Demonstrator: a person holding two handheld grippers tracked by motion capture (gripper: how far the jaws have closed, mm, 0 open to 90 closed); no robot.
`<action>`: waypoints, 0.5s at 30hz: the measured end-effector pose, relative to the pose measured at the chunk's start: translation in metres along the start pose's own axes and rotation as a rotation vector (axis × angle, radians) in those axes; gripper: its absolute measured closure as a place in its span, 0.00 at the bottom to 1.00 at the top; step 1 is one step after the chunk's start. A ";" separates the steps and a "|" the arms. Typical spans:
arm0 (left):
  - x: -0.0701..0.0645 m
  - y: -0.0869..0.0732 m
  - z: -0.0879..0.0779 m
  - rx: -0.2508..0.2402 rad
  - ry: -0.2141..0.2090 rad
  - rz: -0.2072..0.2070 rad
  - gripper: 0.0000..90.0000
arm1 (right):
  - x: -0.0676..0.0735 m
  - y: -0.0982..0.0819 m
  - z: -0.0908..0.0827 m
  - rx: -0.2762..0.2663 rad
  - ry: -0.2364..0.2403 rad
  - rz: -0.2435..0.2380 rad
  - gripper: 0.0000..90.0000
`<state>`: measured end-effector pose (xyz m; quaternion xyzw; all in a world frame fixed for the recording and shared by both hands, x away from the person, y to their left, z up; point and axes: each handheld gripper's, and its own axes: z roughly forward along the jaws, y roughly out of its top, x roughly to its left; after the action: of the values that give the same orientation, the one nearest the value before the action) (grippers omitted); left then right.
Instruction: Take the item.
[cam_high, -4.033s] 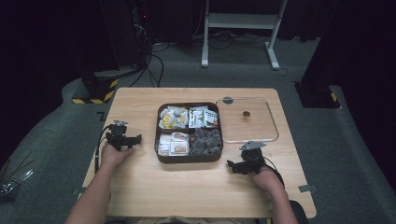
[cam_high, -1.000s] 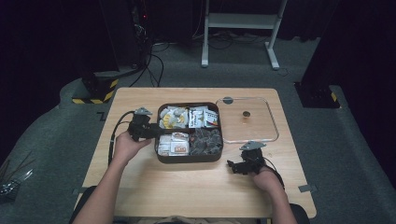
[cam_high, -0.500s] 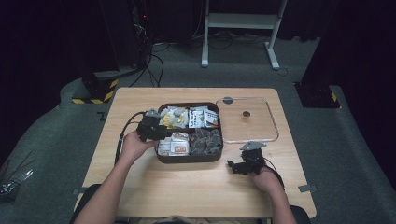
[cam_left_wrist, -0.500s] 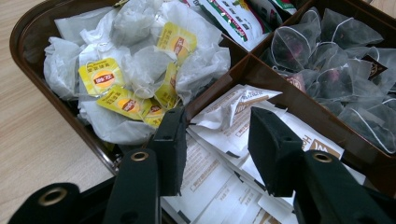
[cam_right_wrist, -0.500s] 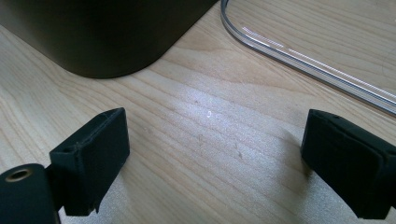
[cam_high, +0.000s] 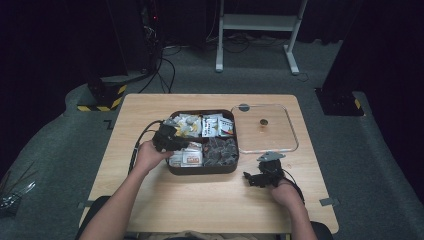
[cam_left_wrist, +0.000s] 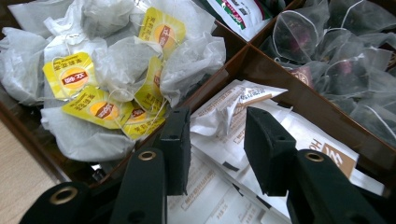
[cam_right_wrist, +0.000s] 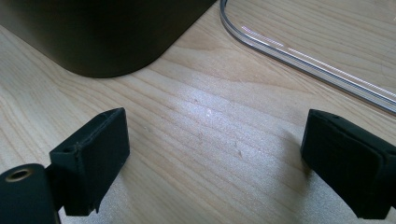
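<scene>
Where it sat beside box earlier, left gripper (cam_high: 172, 138) now over compartmented box (cam_high: 202, 169), jaws part-open astride white sachet (cam_left_wrist: 224, 116); right gripper (cam_high: 261, 177) unmoved, jaws wide, empty. Clear lid (cam_high: 265, 129) beside box. Wooden table (cam_high: 210, 200); grey carpet (cam_high: 380, 150), dark room.

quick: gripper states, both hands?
Left gripper: open, jaws around a white sachet, not shut on it.
Right gripper: open wide, empty.

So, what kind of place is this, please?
Probably a lab or studio set up for recording, not a home: a lone wooden table on grey carpet, dark curtains around, cables on the floor, and a yellow-black striped stand base. A tea box sits on the table.
</scene>
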<state>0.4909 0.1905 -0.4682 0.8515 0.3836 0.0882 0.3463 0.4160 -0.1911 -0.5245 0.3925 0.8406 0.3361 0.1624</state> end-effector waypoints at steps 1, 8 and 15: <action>-0.001 0.001 0.003 0.001 -0.004 0.000 0.69 | 0.000 0.000 0.000 -0.001 0.000 0.000 0.09; -0.002 0.003 0.006 0.007 0.005 0.025 0.72 | 0.000 -0.001 -0.001 -0.001 -0.001 0.002 0.09; -0.005 0.006 0.010 0.028 0.003 0.051 0.74 | 0.001 -0.002 -0.001 -0.001 -0.003 0.006 0.09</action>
<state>0.4950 0.1794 -0.4709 0.8658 0.3633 0.0928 0.3312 0.4139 -0.1918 -0.5245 0.3953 0.8391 0.3363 0.1629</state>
